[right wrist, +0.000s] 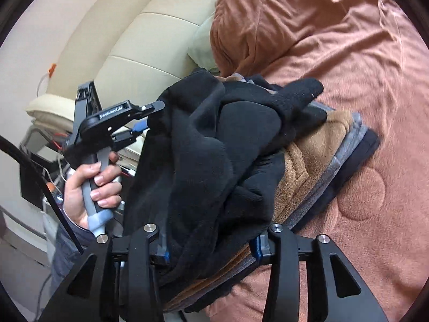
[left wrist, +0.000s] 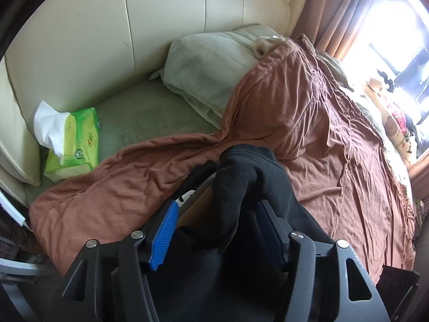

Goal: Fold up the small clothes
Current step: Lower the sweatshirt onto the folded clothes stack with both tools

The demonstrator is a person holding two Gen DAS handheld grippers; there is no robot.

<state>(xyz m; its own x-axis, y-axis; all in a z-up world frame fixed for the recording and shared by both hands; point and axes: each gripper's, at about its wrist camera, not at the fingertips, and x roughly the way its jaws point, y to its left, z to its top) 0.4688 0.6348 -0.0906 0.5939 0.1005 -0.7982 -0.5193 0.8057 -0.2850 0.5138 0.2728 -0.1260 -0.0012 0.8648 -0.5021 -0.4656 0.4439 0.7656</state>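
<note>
A black fleece garment (right wrist: pixel 203 145) hangs bunched between both grippers above the bed. In the left wrist view it (left wrist: pixel 236 187) drapes over and between my left gripper's (left wrist: pixel 214 225) blue-padded fingers (left wrist: pixel 163 233), which stand apart with cloth between them; the grip itself is hidden. My right gripper (right wrist: pixel 211 249) has the black cloth filling the gap between its fingers. Under the garment lies a stack of folded clothes (right wrist: pixel 316 171), brown, grey and dark. The left gripper (right wrist: pixel 150 123), held by a hand, meets the garment's left edge in the right wrist view.
A rust-brown blanket (left wrist: pixel 308 123) covers the bed. A green pillow (left wrist: pixel 209 72) and a green tissue pack (left wrist: pixel 75 145) lie by the cream padded headboard (left wrist: pixel 120 35). A bright window (left wrist: pixel 388 40) with curtains is at the right.
</note>
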